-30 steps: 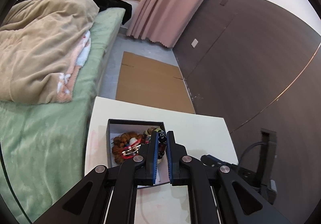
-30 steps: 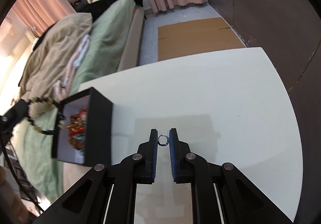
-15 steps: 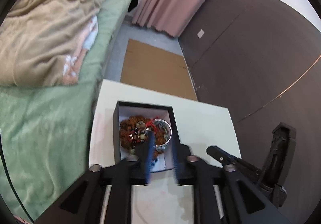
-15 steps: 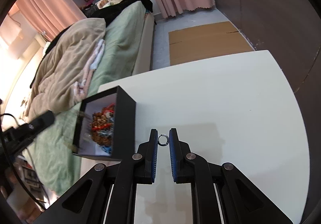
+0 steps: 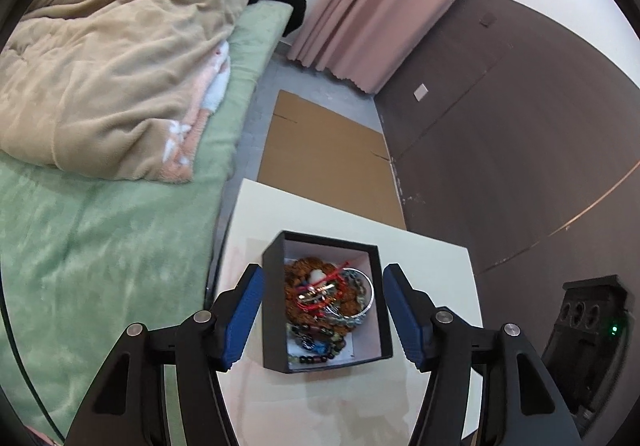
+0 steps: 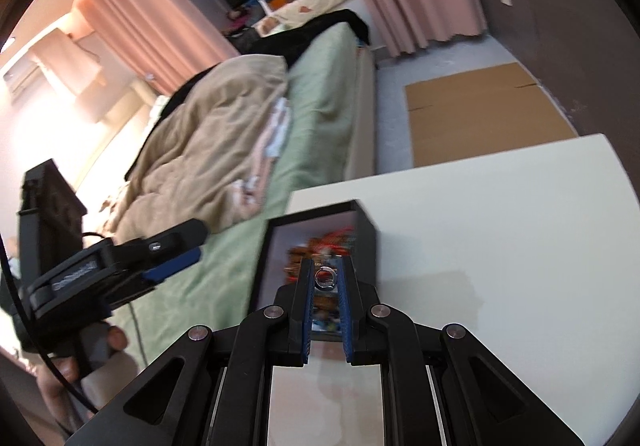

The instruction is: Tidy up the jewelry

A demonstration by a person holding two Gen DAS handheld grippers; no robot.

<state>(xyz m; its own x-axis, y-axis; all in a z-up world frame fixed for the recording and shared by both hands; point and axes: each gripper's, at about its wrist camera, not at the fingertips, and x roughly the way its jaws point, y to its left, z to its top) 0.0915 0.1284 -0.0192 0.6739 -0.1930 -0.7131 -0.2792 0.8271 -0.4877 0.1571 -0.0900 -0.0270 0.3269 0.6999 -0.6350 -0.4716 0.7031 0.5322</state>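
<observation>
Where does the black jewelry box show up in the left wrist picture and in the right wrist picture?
Left wrist: the black square jewelry box sits low and centre, framed by the open left gripper.
Right wrist: the same box is at centre, just behind the right gripper holding a small silver ring.
Shared landmark: the flat brown cardboard sheet.

1. A bed (image 5: 120, 230) with a green cover and a rumpled beige blanket (image 5: 116, 78) stands beside the white surface (image 5: 320, 218).
2. Pink curtains (image 5: 376, 2) hang beyond.
3. Flattened cardboard (image 5: 328, 158) lies on the grey floor (image 5: 328, 90).
4. A dark brown wall (image 5: 500, 134) runs alongside.
</observation>
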